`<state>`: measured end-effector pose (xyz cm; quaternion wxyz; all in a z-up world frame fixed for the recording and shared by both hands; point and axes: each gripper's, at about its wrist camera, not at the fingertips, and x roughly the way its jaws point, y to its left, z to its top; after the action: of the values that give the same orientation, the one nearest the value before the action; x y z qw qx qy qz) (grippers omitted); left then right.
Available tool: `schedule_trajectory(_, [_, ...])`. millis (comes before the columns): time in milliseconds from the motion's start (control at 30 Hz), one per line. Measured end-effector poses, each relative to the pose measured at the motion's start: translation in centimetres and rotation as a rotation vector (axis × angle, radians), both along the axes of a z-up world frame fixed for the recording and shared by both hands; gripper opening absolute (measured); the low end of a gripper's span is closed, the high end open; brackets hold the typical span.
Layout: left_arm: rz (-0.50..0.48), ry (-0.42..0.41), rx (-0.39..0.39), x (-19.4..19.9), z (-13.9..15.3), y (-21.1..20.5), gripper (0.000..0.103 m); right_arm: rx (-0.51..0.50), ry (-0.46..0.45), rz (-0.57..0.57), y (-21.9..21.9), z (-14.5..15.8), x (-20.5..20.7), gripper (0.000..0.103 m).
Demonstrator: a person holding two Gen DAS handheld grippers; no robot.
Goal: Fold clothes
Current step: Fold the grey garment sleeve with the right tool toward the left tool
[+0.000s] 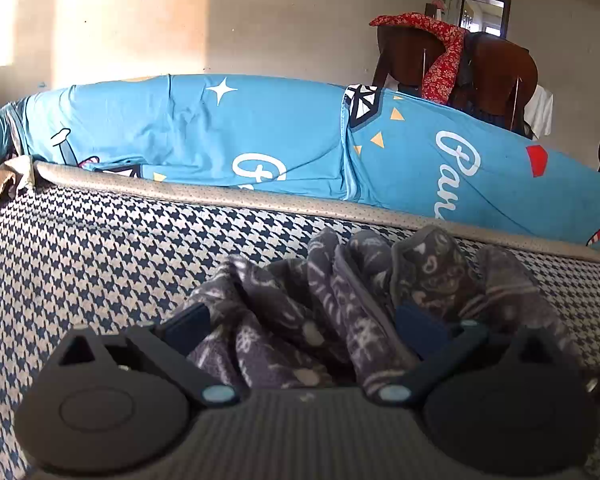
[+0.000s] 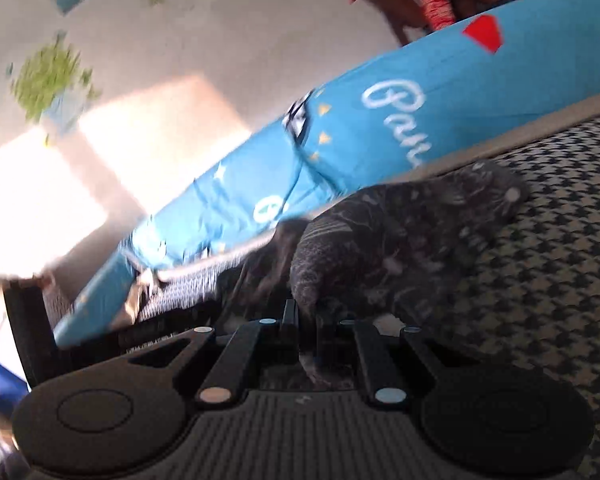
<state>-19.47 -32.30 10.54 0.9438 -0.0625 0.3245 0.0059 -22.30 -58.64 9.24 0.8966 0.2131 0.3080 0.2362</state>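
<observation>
1. Nearest the left wrist camera, the left hand-held gripper [image 1: 300, 320], black with dark blue fingers [image 1: 190, 326], has its jaws spread wide, and bunched folds of the dark grey patterned fabric garment [image 1: 340, 292] fill the gap between them; whether the pads press on the cloth cannot be told.
2. Nearest the right wrist camera, the right hand-held gripper [image 2: 306, 312] has its jaws drawn together on a fold of the same garment [image 2: 400, 248], which rises from between the fingers; that view is tilted and blurred.
3. Under the garment lies the navy-and-cream houndstooth mattress cover [image 1: 100, 248], and the garment sits heaped on it near the mattress's beige piped edge [image 1: 228, 196].
4. Beyond that edge lies a long bright blue printed cloth [image 1: 260, 132] bearing white script, stars, yellow triangles and a red patch.
5. Further back stands a dark brown wooden chair [image 1: 500, 80] with a red floral cloth [image 1: 444, 52] draped over it.
6. Behind all this is a pale wall [image 1: 140, 20] with a sunlit patch, and a doorway [image 1: 486, 10] at the far right.
</observation>
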Motion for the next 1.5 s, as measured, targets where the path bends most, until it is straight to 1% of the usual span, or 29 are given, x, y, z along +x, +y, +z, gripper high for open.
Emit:
schedule_trajectory(67, [-0.008,0.000,-0.012,0.0,0.0,0.0,0.103,-0.053,-0.002,0.041,1.3,-0.4,-0.2,0.011])
schedule_trajectory(167, [-0.034,0.001,-0.016,0.0,-0.1,-0.3,0.103,-0.078,0.020,0.098,2.7,-1.2,-0.3,0.011])
schedule_trajectory(200, [-0.049,0.017,-0.020,0.1,-0.4,-0.5,0.103,-0.085,0.026,0.116,3.1,-1.5,-0.4,0.011])
schedule_trajectory(267, [-0.080,0.051,-0.027,0.5,-0.9,-0.8,0.103,-0.129,0.028,0.155,4.1,-1.9,-0.5,0.014])
schedule_trajectory(333, [-0.076,0.093,-0.008,0.9,-1.8,-1.2,0.103,-0.174,0.010,0.167,4.7,-1.8,-0.6,0.016])
schedule_trajectory(367, [-0.074,0.113,0.002,1.0,-2.2,-1.4,0.103,-0.175,0.007,0.172,4.5,-1.6,-0.6,0.017])
schedule_trajectory(400, [-0.073,0.116,0.001,1.0,-2.3,-1.4,0.103,-0.176,0.005,0.176,4.3,-1.3,-0.6,0.020])
schedule_trajectory(500, [-0.072,0.122,0.001,1.1,-2.6,-1.4,0.103,-0.158,-0.022,0.172,3.0,0.0,-0.8,0.024])
schedule_trajectory(567, [-0.071,0.122,0.005,1.0,-2.6,-1.4,0.103,-0.144,-0.055,0.147,2.0,0.8,-1.1,0.032])
schedule_trajectory(633, [-0.071,0.121,0.008,1.0,-2.7,-1.4,0.103,-0.130,-0.077,0.115,1.0,1.5,-1.2,0.045])
schedule_trajectory(767, [-0.074,0.121,0.011,0.9,-2.7,-1.3,0.103,-0.115,-0.083,0.021,-0.7,2.1,-0.7,0.047])
schedule_trajectory(833, [-0.074,0.125,0.009,1.0,-2.8,-1.3,0.103,-0.103,-0.040,-0.041,-1.1,1.5,0.2,0.055])
schedule_trajectory(900, [-0.073,0.127,0.003,1.0,-2.7,-1.1,0.103,-0.091,0.004,-0.103,-1.6,0.9,1.1,0.056])
schedule_trajectory(967, [-0.074,0.127,0.004,1.0,-2.7,-1.1,0.103,-0.071,0.051,-0.131,-1.8,0.1,1.9,0.058])
schedule_trajectory(1033, [-0.074,0.128,0.005,1.1,-2.7,-1.1,0.103,-0.029,0.100,-0.143,-1.8,-0.8,2.8,0.062])
schedule_trajectory(1133, [-0.074,0.128,0.005,1.0,-2.7,-1.1,0.103,0.044,0.167,-0.147,-1.6,-2.1,3.9,0.063])
schedule_trajectory(1200, [-0.074,0.128,0.007,1.0,-2.7,-1.1,0.103,0.076,0.188,-0.167,-1.0,-2.8,4.4,0.063])
schedule_trajectory(1300, [-0.076,0.128,0.007,1.0,-2.7,-1.1,0.103,0.051,0.159,-0.208,0.1,-2.8,4.8,0.063])
schedule_trajectory(1367, [-0.077,0.129,0.005,0.9,-2.6,-1.0,0.103,0.037,0.126,-0.236,0.7,-2.6,4.9,0.057])
schedule_trajectory(1400, [-0.077,0.130,0.002,0.9,-2.6,-1.0,0.103,0.035,0.107,-0.250,0.9,-2.5,4.9,0.044])
schedule_trajectory(1433, [-0.078,0.130,0.000,0.9,-2.6,-0.9,0.103,0.032,0.088,-0.264,1.1,-2.3,4.9,0.028])
schedule_trajectory(1500, [-0.079,0.132,-0.005,1.0,-2.5,-0.8,0.103,0.017,0.071,-0.285,1.1,-2.0,4.9,0.013])
